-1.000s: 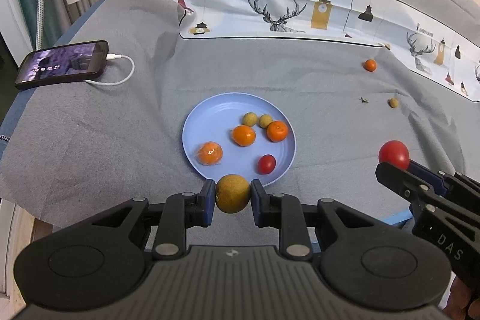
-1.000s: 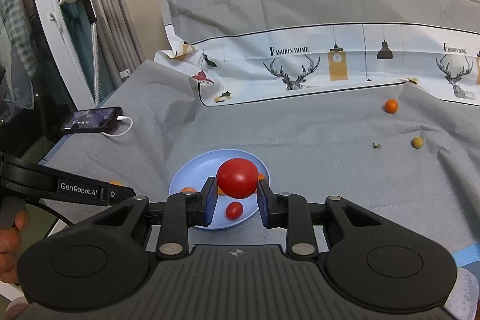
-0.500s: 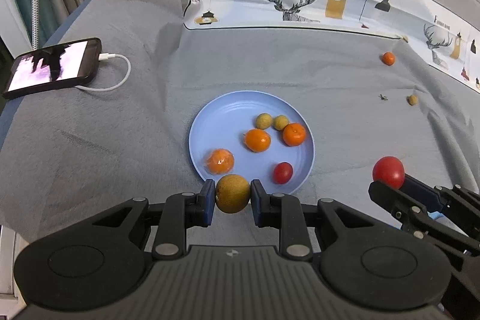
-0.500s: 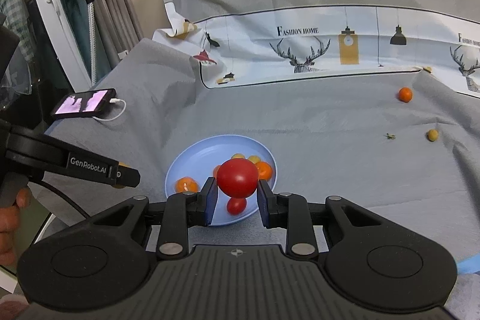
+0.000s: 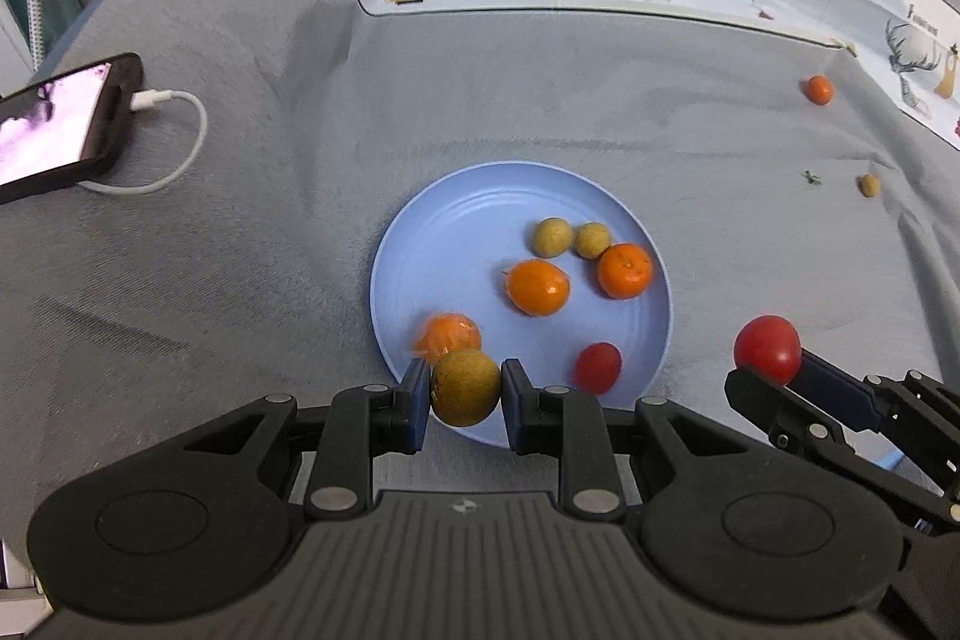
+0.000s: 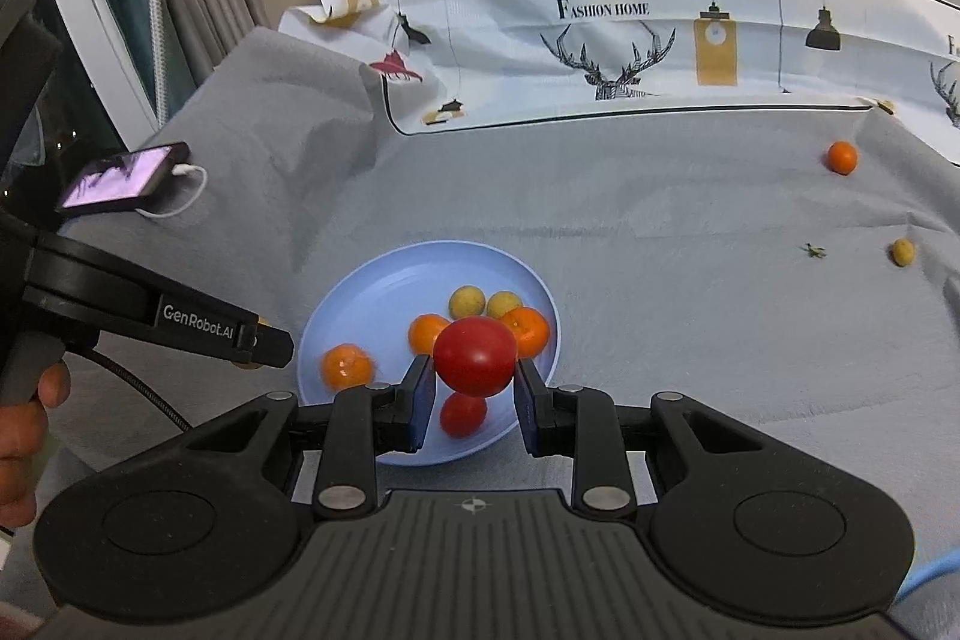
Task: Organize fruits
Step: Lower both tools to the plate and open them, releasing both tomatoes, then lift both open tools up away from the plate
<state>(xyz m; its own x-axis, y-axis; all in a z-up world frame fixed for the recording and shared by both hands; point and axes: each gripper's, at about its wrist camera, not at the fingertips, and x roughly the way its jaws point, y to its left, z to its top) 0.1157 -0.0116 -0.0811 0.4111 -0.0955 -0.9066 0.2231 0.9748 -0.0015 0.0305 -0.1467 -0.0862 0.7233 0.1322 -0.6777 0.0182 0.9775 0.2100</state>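
While the left gripper (image 5: 466, 396) clamps a brownish-green round fruit (image 5: 465, 387) between its blue pads low in the frame's centre, the right gripper (image 6: 474, 381) pinches a red tomato (image 6: 475, 355) the same way. Both hang over the near rim of the blue plate (image 5: 456, 220). On the plate lie three oranges (image 5: 538, 286), two small yellow-green fruits (image 5: 552, 237) and a small tomato (image 5: 598, 367). Farther out on the grey cloth (image 5: 240, 280), at the right edge, sit a loose orange (image 5: 819, 90) and a small yellowish fruit (image 5: 868, 185). A charging phone (image 5: 54, 124) lies at the left edge.
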